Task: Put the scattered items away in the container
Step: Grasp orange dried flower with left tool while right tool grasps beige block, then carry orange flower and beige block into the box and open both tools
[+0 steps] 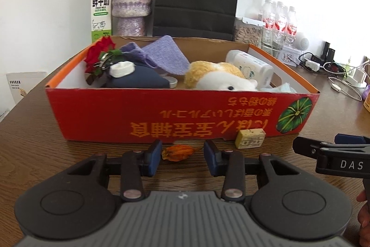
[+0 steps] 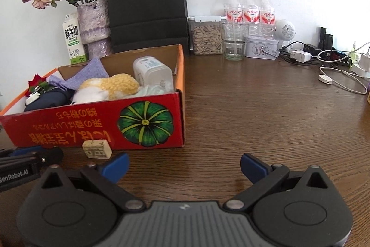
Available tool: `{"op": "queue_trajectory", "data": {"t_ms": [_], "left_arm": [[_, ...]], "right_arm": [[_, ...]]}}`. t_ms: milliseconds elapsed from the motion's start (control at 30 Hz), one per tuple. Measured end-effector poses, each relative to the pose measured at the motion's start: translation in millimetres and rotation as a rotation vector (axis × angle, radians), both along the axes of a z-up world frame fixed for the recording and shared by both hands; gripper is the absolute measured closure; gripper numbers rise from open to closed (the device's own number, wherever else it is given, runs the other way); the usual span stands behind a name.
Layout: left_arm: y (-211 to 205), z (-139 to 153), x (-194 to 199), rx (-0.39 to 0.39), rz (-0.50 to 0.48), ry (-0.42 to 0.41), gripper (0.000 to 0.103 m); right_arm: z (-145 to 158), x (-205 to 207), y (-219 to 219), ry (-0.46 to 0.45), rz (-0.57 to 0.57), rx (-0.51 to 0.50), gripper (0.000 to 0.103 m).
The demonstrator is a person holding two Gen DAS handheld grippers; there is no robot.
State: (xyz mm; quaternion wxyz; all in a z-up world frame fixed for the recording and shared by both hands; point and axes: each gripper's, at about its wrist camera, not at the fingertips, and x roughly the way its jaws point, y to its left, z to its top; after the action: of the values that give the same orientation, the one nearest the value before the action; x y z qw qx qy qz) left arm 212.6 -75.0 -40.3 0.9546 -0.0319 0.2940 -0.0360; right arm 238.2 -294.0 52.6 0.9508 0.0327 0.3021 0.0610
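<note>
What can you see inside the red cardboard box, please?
Inside the red box: plush toy, purple cloth, white bottle, navy pouch, red flower. The box floor beneath is mostly covered.

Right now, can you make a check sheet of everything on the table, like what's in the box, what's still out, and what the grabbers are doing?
Surface: brown wooden table, bare in front of the right gripper.
Job's things: red cardboard box holds a plush toy, purple cloth, red flower and white bottle. Still out: orange dried pod and small tan block, both by the box's front wall.
Clutter: milk carton, vase of dried roses, black paper bag, water bottles.
Grippers: left gripper part closed around the pod, pads not clearly touching; right gripper open, empty.
Cables: chargers and white cable at far right.
Surroundings: white wall.
</note>
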Motion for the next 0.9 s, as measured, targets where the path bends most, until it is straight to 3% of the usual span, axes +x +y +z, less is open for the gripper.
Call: {"op": "queue_trajectory", "data": {"t_ms": [267,433,500,600,700,900], "left_arm": [[26.8,3.7,-5.7,-0.042,0.036,-0.012,0.063],[46.3,5.2,-7.8,-0.059,0.064,-0.020,0.063],[54.5,5.5,-7.9,-0.070,0.074,-0.017,0.063],[62.2,5.4,-7.4,-0.082,0.080,-0.011,0.063],[63.1,5.1,-9.0,-0.081,0.072,-0.013,0.063],[58.7,4.8,-11.5,-0.063,0.064,-0.022,0.063]], "right_arm": [[1.9,-4.2,37.8,-0.020,0.072,0.045,0.001],[3.2,2.4,71.2,-0.010,0.098,0.023,0.008],[1.9,9.2,81.1,0.011,0.088,0.009,0.016],[1.1,14.5,90.2,0.018,0.064,-0.004,0.038],[1.5,12.4,89.3,0.009,0.065,0.016,0.073],[2.7,2.8,81.4,-0.016,0.069,0.059,0.074]]}}
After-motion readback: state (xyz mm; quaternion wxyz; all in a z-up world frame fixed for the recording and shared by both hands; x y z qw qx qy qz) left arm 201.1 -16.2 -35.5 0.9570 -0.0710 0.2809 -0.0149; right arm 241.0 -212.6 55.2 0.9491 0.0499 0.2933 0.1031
